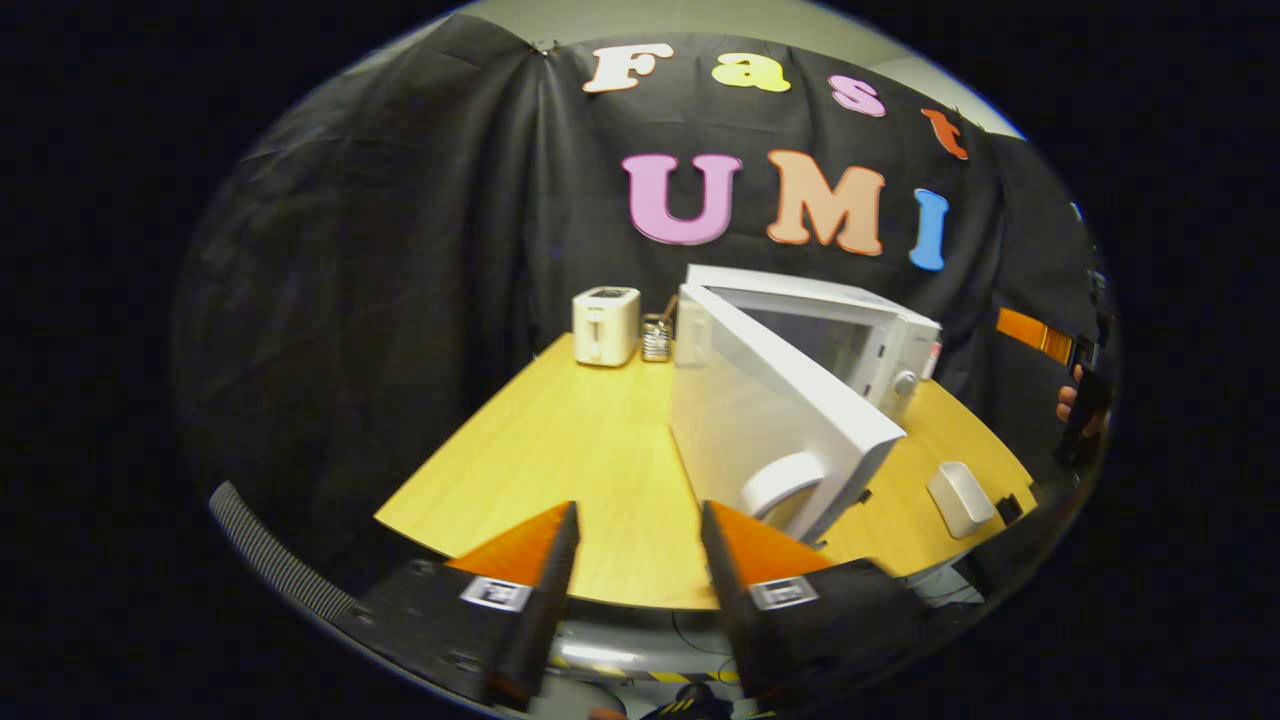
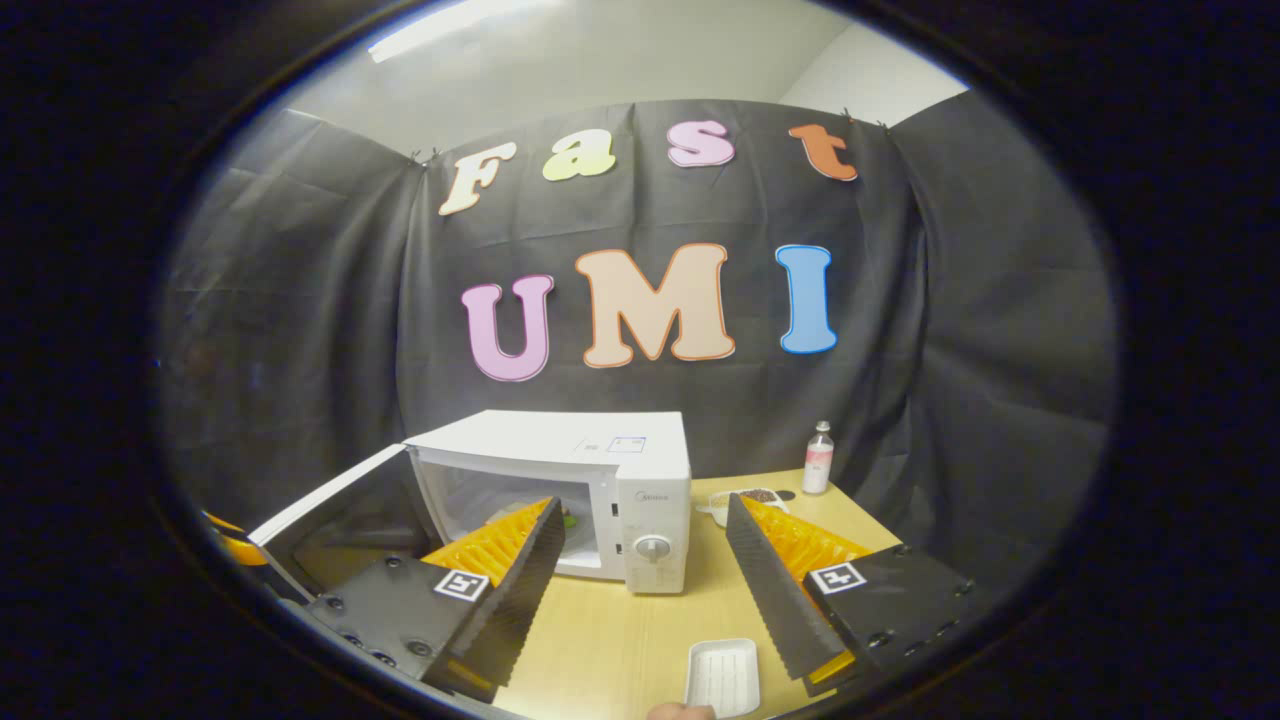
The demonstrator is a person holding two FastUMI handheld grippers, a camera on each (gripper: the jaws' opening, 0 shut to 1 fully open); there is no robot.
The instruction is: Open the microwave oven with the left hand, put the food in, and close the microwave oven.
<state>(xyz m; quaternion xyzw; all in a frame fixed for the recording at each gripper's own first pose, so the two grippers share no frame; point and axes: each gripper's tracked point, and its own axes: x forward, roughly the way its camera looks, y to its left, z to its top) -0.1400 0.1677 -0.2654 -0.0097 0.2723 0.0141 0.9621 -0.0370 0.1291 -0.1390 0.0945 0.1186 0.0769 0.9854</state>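
On the yellow wooden bench (image 1: 560,440) stands the white box-shaped microwave oven (image 2: 640,480), its white door (image 1: 770,420) swung wide open toward me. In the left gripper view my left tongs (image 1: 637,555) are spread apart with nothing between them, hovering over the near edge of the bench, just beside the outer edge of the open door. Farther back on the bench, left of the microwave, sits a small white toaster (image 1: 606,326), and just beside it a small metallic object (image 1: 656,338) that I cannot make out. At the right edge of that view a hand (image 1: 1075,405) holds a dark grip.

In the right gripper view my right tongs (image 2: 645,575) are also parted and empty, in front of the microwave's control panel with its round white knob (image 2: 652,547). Inside the open cavity, past my finger, I see a small greenish item (image 2: 569,518), too small to tell for certain. A shallow white rectangular plastic tray (image 2: 722,677) lies empty on the bench near my tongs, in front of the microwave. Right of the microwave there is a white bowl with dark contents (image 2: 745,498), and near it a small clear bottle with a pink label (image 2: 818,458) standing upright by the black cloth wall (image 2: 300,300).
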